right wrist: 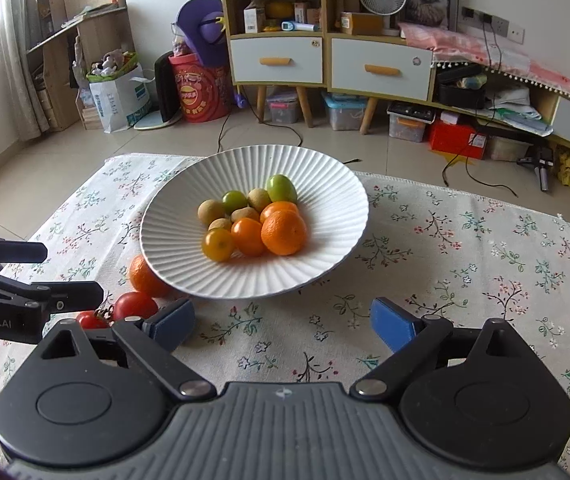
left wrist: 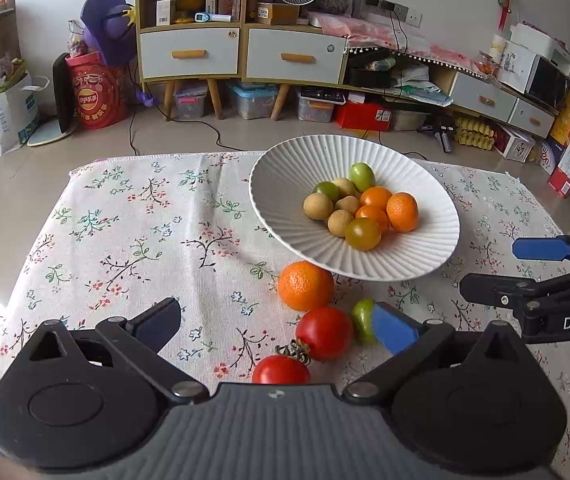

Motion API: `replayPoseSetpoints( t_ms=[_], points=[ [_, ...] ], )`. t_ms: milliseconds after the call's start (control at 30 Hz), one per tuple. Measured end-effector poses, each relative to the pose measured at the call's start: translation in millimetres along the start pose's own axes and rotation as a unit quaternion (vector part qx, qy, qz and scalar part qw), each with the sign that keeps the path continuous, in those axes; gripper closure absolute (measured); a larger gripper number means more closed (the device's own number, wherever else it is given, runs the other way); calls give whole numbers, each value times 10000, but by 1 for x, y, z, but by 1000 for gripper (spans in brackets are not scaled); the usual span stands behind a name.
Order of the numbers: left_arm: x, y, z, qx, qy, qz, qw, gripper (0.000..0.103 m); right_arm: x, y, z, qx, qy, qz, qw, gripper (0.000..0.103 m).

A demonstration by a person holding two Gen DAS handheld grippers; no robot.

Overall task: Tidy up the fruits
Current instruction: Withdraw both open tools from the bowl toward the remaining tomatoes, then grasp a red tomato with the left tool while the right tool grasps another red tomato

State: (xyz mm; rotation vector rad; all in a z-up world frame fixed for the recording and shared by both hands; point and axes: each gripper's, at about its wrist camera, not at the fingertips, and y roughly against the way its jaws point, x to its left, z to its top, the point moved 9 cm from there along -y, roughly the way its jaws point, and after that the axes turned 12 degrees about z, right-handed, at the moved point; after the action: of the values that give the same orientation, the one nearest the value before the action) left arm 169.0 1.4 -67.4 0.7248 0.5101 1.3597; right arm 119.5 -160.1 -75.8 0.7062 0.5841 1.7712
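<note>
Clearly best to take first the orange [left wrist: 305,286] beside the ribbed bowl [left wrist: 285,168], between the wide-apart, empty left gripper [left wrist: 281,326]; right gripper [right wrist: 283,326] also apart, over bare cloth. Tomatoes [left wrist: 324,333] close by, so easily knocked.

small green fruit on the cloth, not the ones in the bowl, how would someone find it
Find the white ribbed bowl on the floral tablecloth. Just in front of its near rim lie four loose fruits: a large orange, two red tomatoes and one small green fruit. It is the only green one outside the bowl, beside the left gripper's blue finger pad.
</note>
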Motion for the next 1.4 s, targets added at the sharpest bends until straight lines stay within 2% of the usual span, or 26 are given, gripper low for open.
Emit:
replayPoseSetpoints(
  t_ms=[333, 933, 1033, 1133, 1200, 1400],
  points=[
    [11, 5, -30, 134, -136, -23, 9998, 7, 28, -2, -7, 42, 282, 228, 9993, 6],
    [25, -10, -67, 243, -329, -23, 9992, 7, 52, -33, -31, 488, 516, 133, 9974, 8],
    [26, -12, -67, 219, -252, -139, 9993, 8, 53, -35, -31, 491, 558, 144, 9971, 16],
    [23, -14, -66, 225, -180, -255, 9993, 16, 56, -34, -28, 471, 484, 271, 9973, 32],
    [19, -13, -63, 164, -197, -328, 9991, 25, 59, -34, -25, 450, 373, 489, 9971, 48],
    [9, -13, -57, 138, -135, -633, 9978, 47, 73, -32, -18, 355, 68, 1072, 9936, 64]
  ],
)
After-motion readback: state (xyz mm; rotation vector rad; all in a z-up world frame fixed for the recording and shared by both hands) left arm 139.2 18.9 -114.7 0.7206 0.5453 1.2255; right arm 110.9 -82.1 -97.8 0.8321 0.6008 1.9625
